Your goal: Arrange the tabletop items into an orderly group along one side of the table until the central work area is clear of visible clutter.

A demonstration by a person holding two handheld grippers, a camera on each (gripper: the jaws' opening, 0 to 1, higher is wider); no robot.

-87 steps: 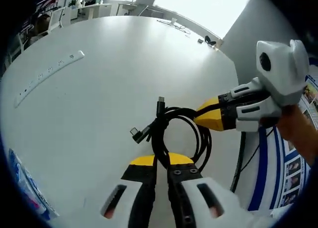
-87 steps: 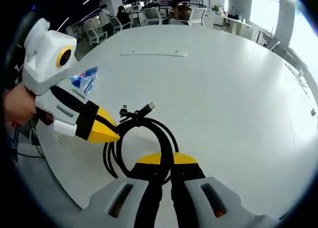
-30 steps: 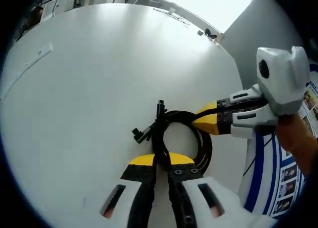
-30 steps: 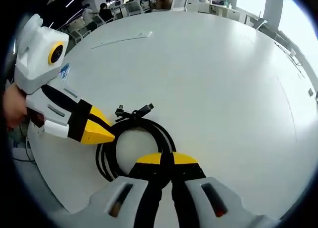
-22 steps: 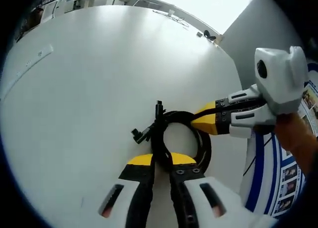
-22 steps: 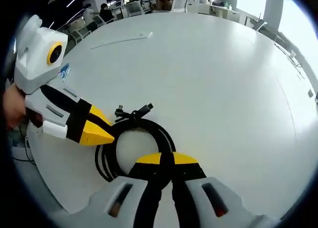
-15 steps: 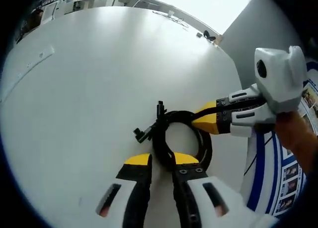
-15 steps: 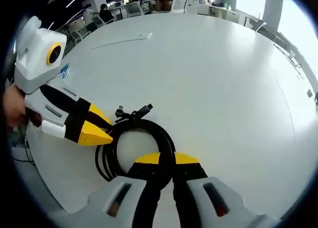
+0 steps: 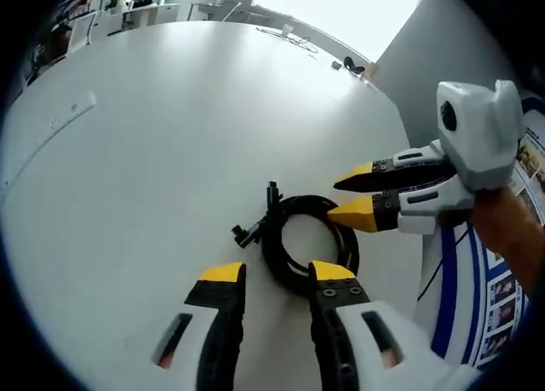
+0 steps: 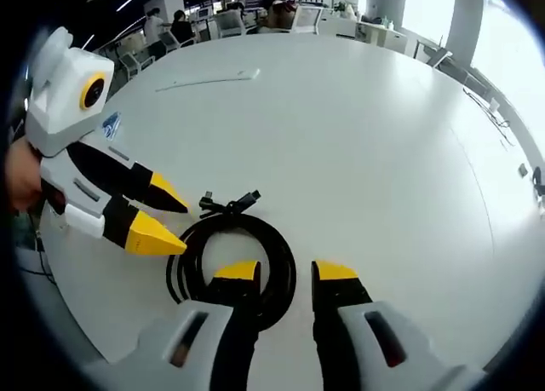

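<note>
The coiled black cable (image 9: 308, 242) has just been released: the left gripper (image 9: 277, 276) and right gripper (image 10: 285, 273) are both spread now. It lies near the white round table (image 9: 153, 152) edge, apparently placed.

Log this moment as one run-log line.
left gripper: open | right gripper: open | coiled black cable: lying free on white table
</note>
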